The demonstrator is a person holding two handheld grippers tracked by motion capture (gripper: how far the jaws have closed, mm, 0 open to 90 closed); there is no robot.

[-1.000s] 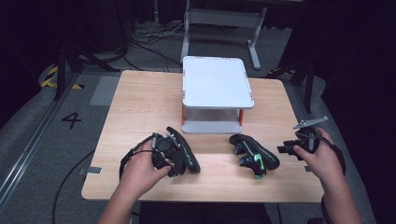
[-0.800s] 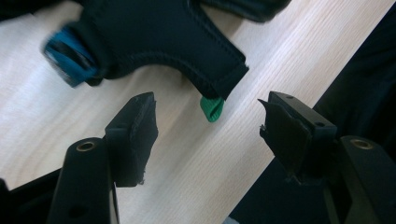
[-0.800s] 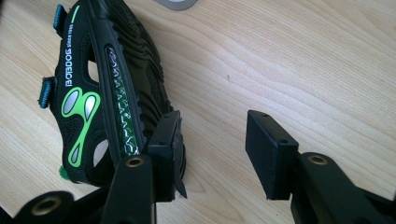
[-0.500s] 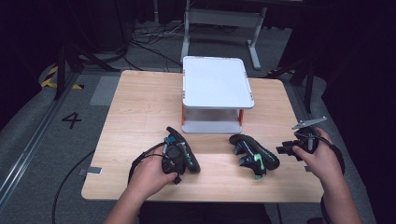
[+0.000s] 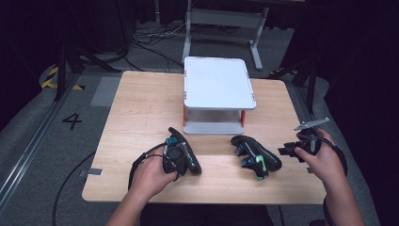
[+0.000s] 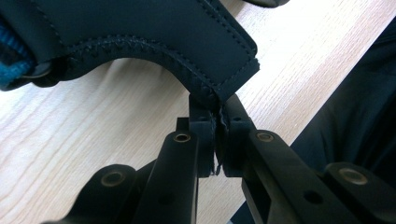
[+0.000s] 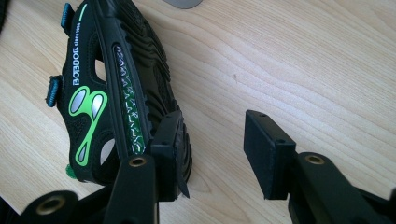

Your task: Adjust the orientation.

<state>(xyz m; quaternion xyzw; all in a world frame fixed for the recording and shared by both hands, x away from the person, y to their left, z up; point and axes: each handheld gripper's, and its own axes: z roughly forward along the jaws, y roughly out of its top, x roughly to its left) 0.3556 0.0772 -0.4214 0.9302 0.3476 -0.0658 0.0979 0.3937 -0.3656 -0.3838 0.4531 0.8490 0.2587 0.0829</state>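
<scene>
The black sandal with a soft stitched strap [image 6: 187,51] lies near the left hand [image 5: 149,176]. The left gripper [image 6: 215,140] has just pinched its strap edge. The right gripper [image 7: 215,144] hangs open beside the black, green-patterned rubber sandal [image 7: 112,88].

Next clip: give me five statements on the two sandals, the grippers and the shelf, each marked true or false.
1. The left gripper is shut on a strap edge of the left sandal. True; its jaws have just been closing.
2. The right gripper clamps the right sandal. False: its jaws stand open, the sandal beside one of them.
3. Both sandals lie on the wooden table. True.
4. A sandal sits on the white shelf. False: its top is bare.
5. The right sandal has green markings. True.
</scene>
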